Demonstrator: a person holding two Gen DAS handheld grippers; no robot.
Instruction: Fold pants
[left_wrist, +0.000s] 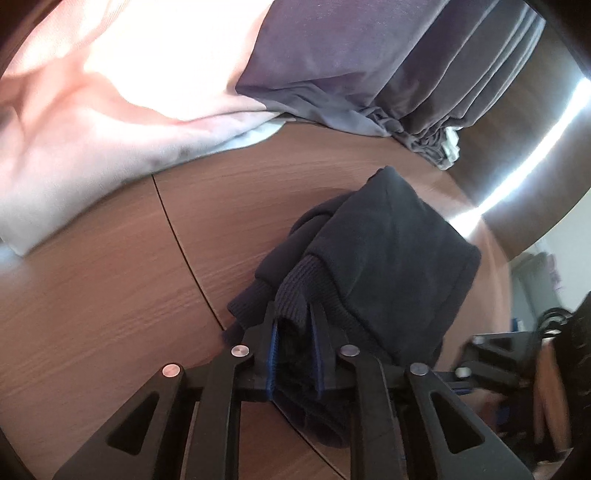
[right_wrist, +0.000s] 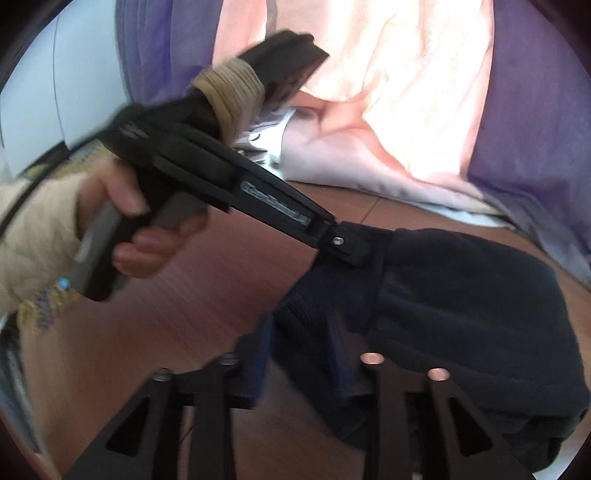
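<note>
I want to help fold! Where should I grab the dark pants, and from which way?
Probably grab the ribbed cuffs of the dark pants, coming in low over the wooden table from the near edge. The cuffs are thick, bunched bands that stick out toward you, so they fit easily between two fingers. The left claw already pinches one there, and the right claw grips beside it.
</note>
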